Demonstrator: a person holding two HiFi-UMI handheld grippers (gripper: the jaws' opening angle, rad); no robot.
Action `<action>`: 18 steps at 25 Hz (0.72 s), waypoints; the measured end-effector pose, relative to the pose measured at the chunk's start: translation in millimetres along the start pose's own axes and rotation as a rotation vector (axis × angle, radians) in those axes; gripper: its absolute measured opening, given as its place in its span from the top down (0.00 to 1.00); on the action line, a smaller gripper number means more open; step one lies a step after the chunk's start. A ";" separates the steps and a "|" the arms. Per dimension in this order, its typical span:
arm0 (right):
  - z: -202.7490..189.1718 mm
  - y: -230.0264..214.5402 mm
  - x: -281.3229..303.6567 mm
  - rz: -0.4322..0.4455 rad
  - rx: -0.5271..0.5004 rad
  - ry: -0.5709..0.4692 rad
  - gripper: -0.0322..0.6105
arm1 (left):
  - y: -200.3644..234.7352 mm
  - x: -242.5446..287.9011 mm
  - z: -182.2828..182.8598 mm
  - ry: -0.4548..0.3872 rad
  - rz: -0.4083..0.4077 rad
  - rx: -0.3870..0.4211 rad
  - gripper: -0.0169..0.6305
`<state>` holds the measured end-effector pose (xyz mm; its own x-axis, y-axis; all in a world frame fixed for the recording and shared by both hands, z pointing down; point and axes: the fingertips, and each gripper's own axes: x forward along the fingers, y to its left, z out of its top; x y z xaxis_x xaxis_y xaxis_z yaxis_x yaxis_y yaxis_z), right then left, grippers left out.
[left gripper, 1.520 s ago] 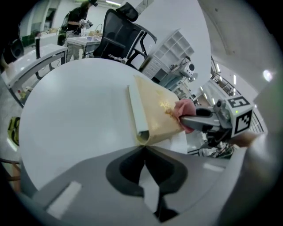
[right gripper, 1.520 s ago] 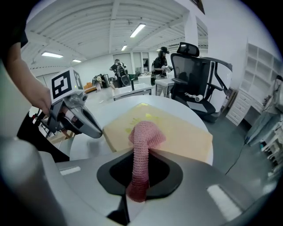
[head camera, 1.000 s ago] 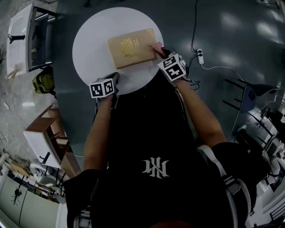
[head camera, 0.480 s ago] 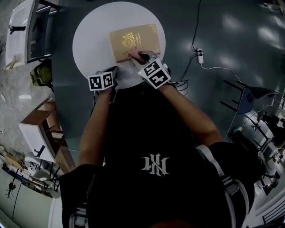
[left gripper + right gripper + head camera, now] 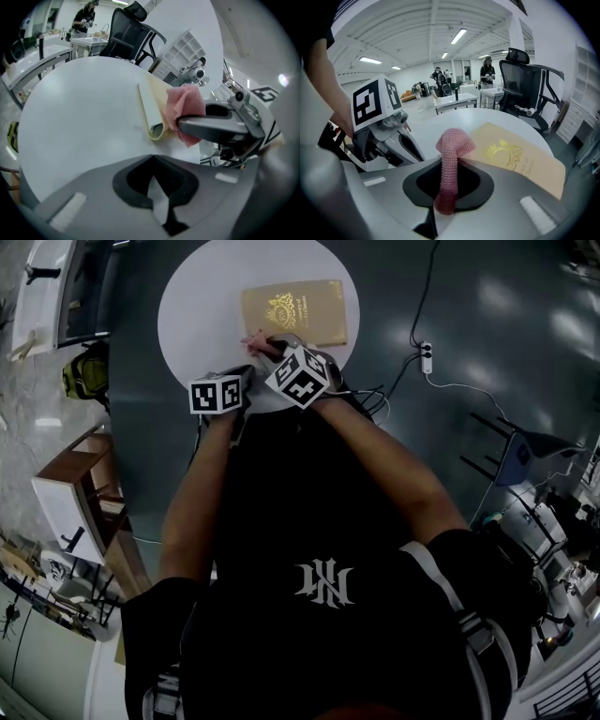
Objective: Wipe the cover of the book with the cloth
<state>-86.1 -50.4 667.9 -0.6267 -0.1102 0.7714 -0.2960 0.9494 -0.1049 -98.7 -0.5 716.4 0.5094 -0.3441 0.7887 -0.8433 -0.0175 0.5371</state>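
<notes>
Pink cloth met gold-crested cover as a person worked over a closed tan book (image 5: pixel 295 313), which lay flat on a round white table (image 5: pixel 192 306), right of its centre. The right gripper (image 5: pixel 449 190) had its jaws clamped on a bunched fold of the knitted cloth (image 5: pixel 451 154), and the free end rested at the cover's near left corner, by the spine. The left gripper (image 5: pixel 157 187) hung just beside it over the table's near edge, its jaws pressed together with nothing between them.

The cloth looked soft, light and limp, and likely to roll under itself unless it was dragged flat. The pinch on its gathered middle seemed a sound hold. The book appeared thin and stiff, and its smooth cover was judged liable to skate on the slick tabletop under a sideways stroke. The idle left gripper could steady it by pressing on the near edge.

Bare table lay open to the book's left. Its right edge stood near the rim, which left little margin for a push that way, and the two grippers crowded each other at the near side.
</notes>
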 end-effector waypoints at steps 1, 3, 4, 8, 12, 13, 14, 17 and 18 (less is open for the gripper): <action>-3.9 -2.8 -3.2 -0.008 0.001 0.003 0.89 | 0.7 0.0 -0.1 -0.001 0.000 -0.001 0.97; -14.2 -11.1 -12.7 -0.029 0.020 0.007 0.89 | 0.6 -0.6 -0.4 0.000 -0.001 -0.002 0.97; -20.0 -16.5 -18.7 -0.042 0.037 0.008 0.89 | 0.3 -1.1 -0.5 0.003 -0.002 -0.001 0.97; -48.7 -41.7 -44.4 -0.105 0.101 0.016 0.89 | -0.9 -1.4 -1.3 0.013 -0.002 0.004 0.97; -81.7 -70.9 -71.7 -0.179 0.162 0.030 0.89 | -4.1 0.3 -1.3 0.020 0.003 0.013 0.97; -88.2 -78.0 -78.2 -0.199 0.176 0.033 0.89 | -4.5 0.5 -1.3 0.023 0.004 0.017 0.97; -93.2 -84.0 -84.3 -0.215 0.193 0.035 0.89 | -4.7 0.4 -1.4 0.025 0.006 0.020 0.97; -99.9 -94.6 -94.1 -0.233 0.233 0.028 0.89 | -3.1 -0.1 -1.6 0.031 0.010 0.029 0.97; -100.5 -97.2 -94.8 -0.234 0.240 0.026 0.89 | -2.0 -0.3 -1.2 0.032 0.011 0.031 0.97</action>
<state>74.5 -102.7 668.0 -0.5039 -0.3063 0.8076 -0.5926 0.8028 -0.0653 -97.0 0.8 715.5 0.5046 -0.3142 0.8042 -0.8538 -0.0435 0.5188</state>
